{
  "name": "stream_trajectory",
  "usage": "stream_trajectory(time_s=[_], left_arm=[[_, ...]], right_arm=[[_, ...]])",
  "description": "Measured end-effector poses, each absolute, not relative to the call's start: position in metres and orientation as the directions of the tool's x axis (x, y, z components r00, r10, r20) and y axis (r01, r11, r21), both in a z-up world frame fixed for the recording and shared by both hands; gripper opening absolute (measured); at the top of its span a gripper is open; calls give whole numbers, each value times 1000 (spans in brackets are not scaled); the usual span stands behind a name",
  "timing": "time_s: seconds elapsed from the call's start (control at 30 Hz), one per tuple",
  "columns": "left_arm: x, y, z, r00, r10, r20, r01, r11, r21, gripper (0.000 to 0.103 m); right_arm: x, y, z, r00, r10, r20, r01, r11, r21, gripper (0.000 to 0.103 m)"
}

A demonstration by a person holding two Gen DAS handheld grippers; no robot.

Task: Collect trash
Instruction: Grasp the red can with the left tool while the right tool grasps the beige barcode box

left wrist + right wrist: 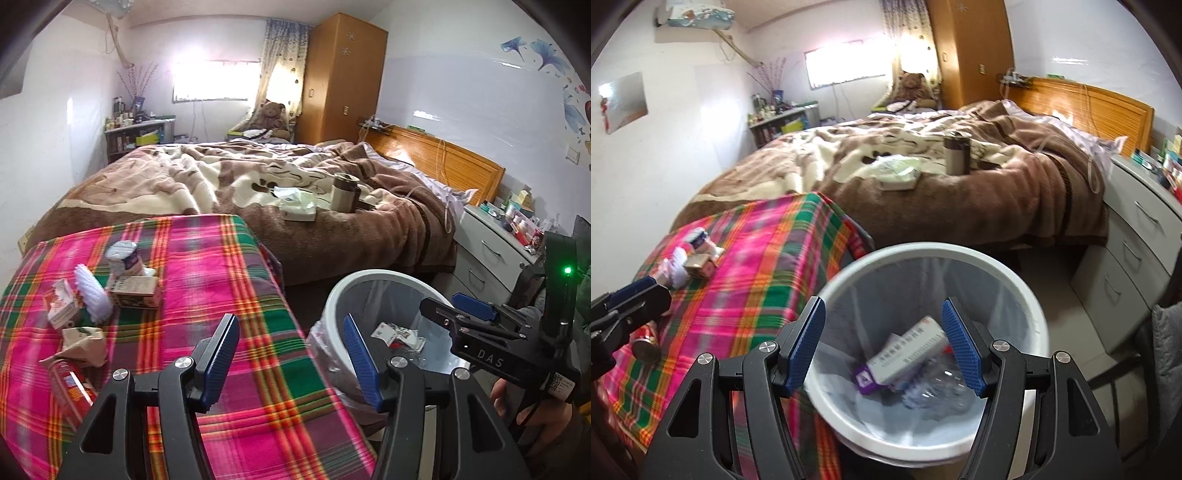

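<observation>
Trash on the pink-and-green plaid-cloth bench (207,266): small cartons, a white ribbed plastic piece (92,295), a crumpled tan paper box (83,345) and a red can (70,384) lying at 9 o'clock in left wrist view; print too blurred to read. White round bin w/ clear liner (1008,284) stands just right of bench, at 3 o'clock; inside, a white medicine carton (908,349) w/ unreadable text, a purple pack (866,378), clear wrappers. Right claw (882,343) hangs over bin, pointing down, jaws wide, nothing btwn them; body reads "DAS". Left claw (291,354) over bench's near edge, tilted down, jaws apart, empty. Bedroom: brown blanket bed (229,184) at 12 o'clock, wooden wardrobe (343,77), grey drawer unit (491,254).
</observation>
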State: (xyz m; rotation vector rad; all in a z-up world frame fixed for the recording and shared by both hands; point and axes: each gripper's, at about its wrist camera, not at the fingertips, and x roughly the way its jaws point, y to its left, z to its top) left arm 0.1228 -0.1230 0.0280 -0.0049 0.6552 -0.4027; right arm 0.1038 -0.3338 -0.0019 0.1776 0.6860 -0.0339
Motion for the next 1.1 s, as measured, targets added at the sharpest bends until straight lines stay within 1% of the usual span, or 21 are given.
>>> stream_trajectory(time_s=[0.13, 0.2, 0.33, 0.4, 0.43, 0.57, 0.7, 0.8, 1.03, 1.1], left_arm=[[120, -98, 27, 743, -317, -589, 308, 944, -119, 59], [119, -84, 25, 756, -278, -593, 268, 958, -107, 62], [122, -55, 20, 761, -238, -604, 207, 971, -123, 63], [123, -40, 17, 767, -208, -607, 169, 978, -122, 63], [123, -32, 16, 769, -190, -610, 147, 982, -121, 63], [122, -4, 8, 769, -156, -619, 92, 987, -135, 64], [121, 17, 1, 772, -98, -628, 36, 993, -111, 67], [122, 31, -6, 758, -84, -647, 5, 992, -124, 68], [134, 53, -34, 693, -16, -721, -84, 991, -104, 68], [135, 57, -40, 684, 2, -730, -106, 990, -97, 68]], right_arm=[[110, -319, -1, 789, 66, -611, 42, 986, 161, 67], [115, -308, -1, 791, 81, -606, 18, 988, 155, 67], [123, -290, 0, 799, 116, -591, -30, 988, 152, 67], [129, -280, 1, 800, 147, -582, -65, 985, 160, 69], [129, -278, 1, 800, 156, -580, -74, 984, 162, 71], [140, -258, -1, 790, 189, -584, -115, 980, 161, 72], [149, -240, -2, 779, 225, -586, -162, 974, 159, 72], [159, -229, -3, 765, 247, -595, -190, 969, 159, 72], [183, -197, -7, 723, 290, -627, -265, 955, 136, 72], [188, -190, -9, 711, 296, -638, -281, 951, 129, 72]])
